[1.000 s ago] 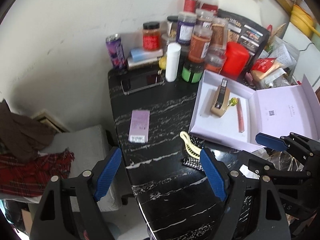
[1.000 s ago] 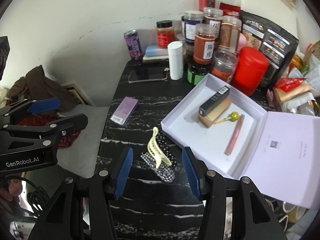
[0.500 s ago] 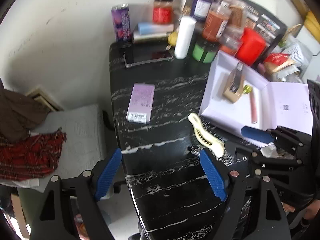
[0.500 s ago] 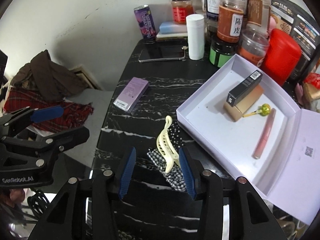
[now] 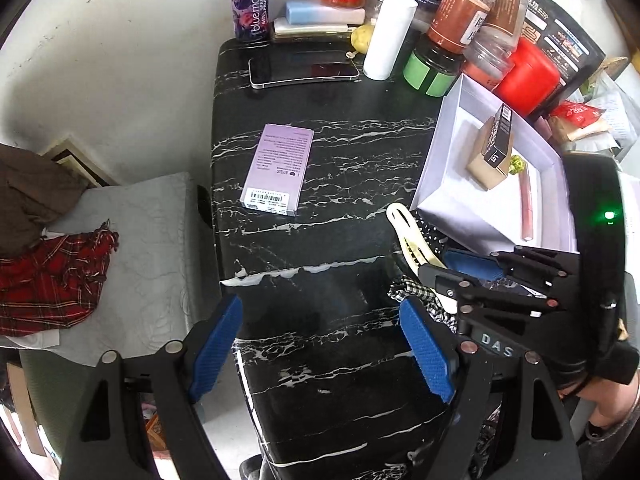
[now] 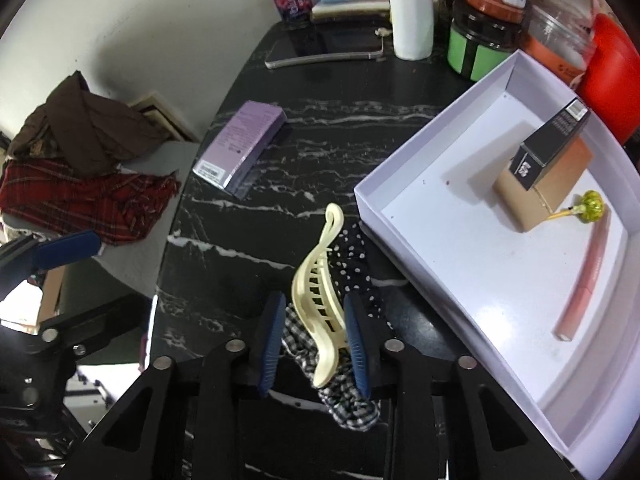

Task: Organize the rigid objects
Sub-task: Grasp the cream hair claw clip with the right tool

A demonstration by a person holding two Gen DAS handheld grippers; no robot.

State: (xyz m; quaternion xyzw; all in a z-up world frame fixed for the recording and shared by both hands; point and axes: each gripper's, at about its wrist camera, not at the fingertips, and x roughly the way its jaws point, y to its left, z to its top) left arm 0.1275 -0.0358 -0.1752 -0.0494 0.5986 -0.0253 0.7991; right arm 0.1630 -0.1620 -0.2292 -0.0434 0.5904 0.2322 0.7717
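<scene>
A cream hair claw clip [image 6: 318, 296] lies on patterned cloth hair ties [image 6: 352, 396] on the black marble table [image 6: 248, 216]. My right gripper [image 6: 314, 344] has its blue pads on either side of the clip, with a gap on the left side. The clip also shows in the left wrist view [image 5: 412, 240]. A purple box [image 5: 278, 168] lies flat on the table. An open white box [image 6: 452, 264] holds a tan carton, a black carton, a pink tube and a yellow-green pin. My left gripper [image 5: 320, 344] is open and empty over the table's near part.
Jars [image 5: 460, 16], a red canister [image 5: 524, 76], a white bottle [image 5: 388, 36], a purple can [image 5: 250, 0] and a phone [image 5: 304, 72] crowd the table's far end. Clothes [image 5: 48, 240] lie on a grey seat left of the table.
My right gripper moved forward and down over the clip and narrowed around it. My left gripper moved closer to the table.
</scene>
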